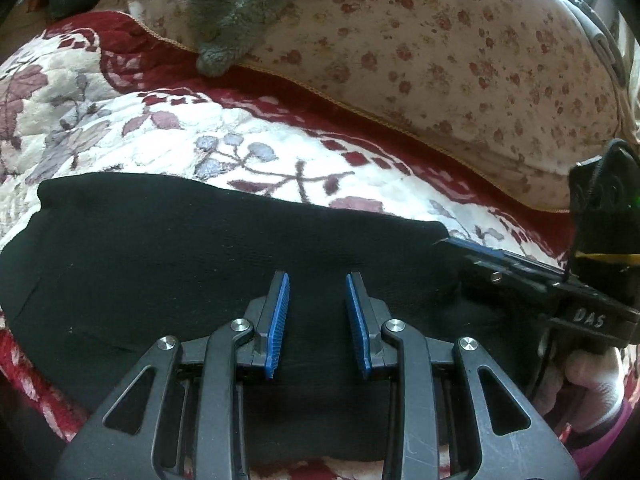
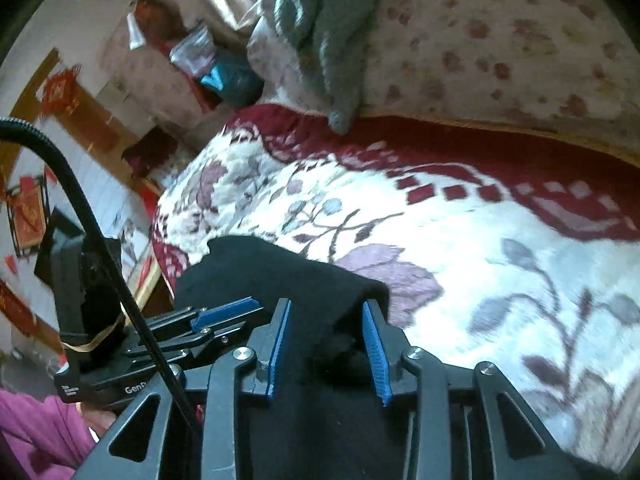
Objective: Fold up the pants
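The black pants (image 1: 180, 248) lie folded in a wide band across the flowered red and white bedspread (image 1: 132, 128). My left gripper (image 1: 318, 280) is open just above the middle of the pants, with nothing between its blue pads. My right gripper (image 2: 326, 308) is open over the right end of the pants (image 2: 280, 276), where a raised fold stands between the jaws. The right gripper (image 1: 472, 246) shows in the left wrist view at the pants' right corner. The left gripper (image 2: 226, 312) shows in the right wrist view at lower left.
A cream quilt with red flowers (image 1: 460, 52) is piled behind the bedspread, with a grey fluffy garment (image 1: 240, 12) lying on it. A dark teal bag (image 2: 228, 76) and room clutter stand past the bed's left end. A black cable (image 2: 80, 200) crosses the right wrist view.
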`<state>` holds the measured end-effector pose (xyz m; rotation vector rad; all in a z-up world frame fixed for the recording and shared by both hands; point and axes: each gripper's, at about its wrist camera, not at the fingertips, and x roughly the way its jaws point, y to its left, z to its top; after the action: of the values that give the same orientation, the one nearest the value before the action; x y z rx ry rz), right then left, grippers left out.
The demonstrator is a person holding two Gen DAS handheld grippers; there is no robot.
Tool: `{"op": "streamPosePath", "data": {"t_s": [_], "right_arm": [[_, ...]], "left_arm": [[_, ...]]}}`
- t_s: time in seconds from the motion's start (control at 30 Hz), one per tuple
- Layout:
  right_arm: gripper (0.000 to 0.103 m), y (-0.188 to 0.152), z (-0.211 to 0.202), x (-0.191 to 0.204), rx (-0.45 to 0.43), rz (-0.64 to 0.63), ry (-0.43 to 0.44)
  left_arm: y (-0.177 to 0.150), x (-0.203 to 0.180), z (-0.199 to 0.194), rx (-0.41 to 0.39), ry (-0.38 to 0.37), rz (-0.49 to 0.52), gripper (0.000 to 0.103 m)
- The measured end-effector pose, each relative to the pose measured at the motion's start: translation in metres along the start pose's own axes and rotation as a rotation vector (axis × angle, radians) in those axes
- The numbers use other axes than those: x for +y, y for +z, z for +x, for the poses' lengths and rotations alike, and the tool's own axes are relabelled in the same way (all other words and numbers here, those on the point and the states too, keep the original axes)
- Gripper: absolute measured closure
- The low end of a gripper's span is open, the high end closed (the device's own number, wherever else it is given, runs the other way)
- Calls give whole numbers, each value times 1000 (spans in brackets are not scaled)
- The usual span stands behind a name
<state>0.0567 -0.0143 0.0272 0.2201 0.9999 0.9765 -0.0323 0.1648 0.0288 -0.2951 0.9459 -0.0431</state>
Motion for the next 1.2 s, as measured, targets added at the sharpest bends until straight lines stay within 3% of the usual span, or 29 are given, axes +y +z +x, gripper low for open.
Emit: {"op": "streamPosePath", "data": {"t_s": [0.07,0.2,0.27,0.37,0.43,0.5,0.57,0.8,1.03,1.07,1.13,1.2], "right_arm": [[90,0,12,0,34,-7,-24],[94,5,9,-4,-29,-5,-38],[94,7,5,-10,-59,24,-64],[94,2,20,-15,-11,29,-122],[93,4,17,-16,-11,47,-115],[84,5,11,-14,-12,57,-112],[75,3,-4,-8,-27,42,-150],[74,-31,-83,-9,-153,96,-157],[65,-96,-177,-32,-225,178,-323],[65,-107,-190,-35,-229,191,-362],[62,-131,-217,-45,-243,235,-450],[59,-153,-239,-54,-262,292,-492]], "left_arm": [[-1,-1,2,-1,6,5,76],[-1,-1,2,-8,-1,7,76],[-1,0,3,-9,-6,1,76],[-2,-1,5,-14,6,7,74],[-3,-4,4,-20,18,17,74],[-3,-6,3,-22,30,26,74],[-3,-8,1,-20,34,28,74],[-3,-28,-16,-42,7,60,74],[-10,-69,-25,-33,-80,132,73],[-11,-77,-26,-29,-96,144,70],[-14,-93,-25,-16,-143,165,48],[-16,-112,-23,1,-202,187,47]]}}
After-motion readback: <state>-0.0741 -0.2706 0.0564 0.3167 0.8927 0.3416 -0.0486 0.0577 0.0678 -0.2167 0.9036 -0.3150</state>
